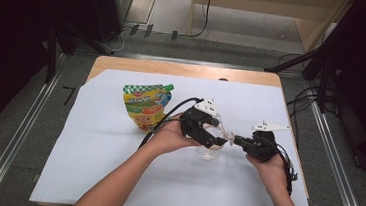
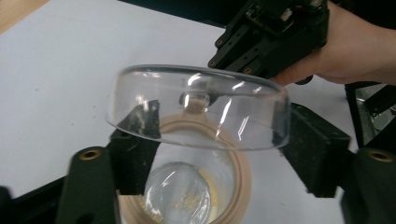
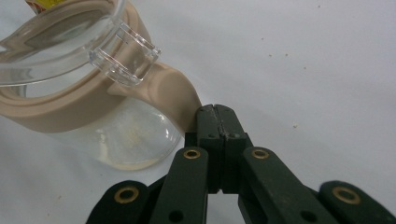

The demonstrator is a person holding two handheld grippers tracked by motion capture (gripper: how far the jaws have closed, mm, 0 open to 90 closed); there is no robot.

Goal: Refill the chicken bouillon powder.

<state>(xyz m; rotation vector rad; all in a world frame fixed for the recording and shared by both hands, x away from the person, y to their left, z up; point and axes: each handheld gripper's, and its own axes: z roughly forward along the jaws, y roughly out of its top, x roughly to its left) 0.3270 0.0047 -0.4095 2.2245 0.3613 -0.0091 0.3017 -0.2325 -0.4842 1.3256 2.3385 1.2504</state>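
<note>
Left hand-held gripper pinching clear lid, right hand-held gripper pressed together, pouch writing unreadable

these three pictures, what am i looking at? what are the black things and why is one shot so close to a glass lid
A person sits at a table and holds a hand-held gripper in each hand: black two-jaw tongs with a small camera on each.

One picture comes from a camera above the table. It shows the left hand-held gripper, the right hand-held gripper, a clear jar between them on the white sheet, and a colourful pouch with a green cap farther back.

The other two pictures come from the cameras on the tongs, so they look along the jaws. The left one has the clear lid between its jaws, just above the jar's beige rim. The right one has its jaws shut at a beige tab on that rim, apparently pinching it to steady the jar.
</note>
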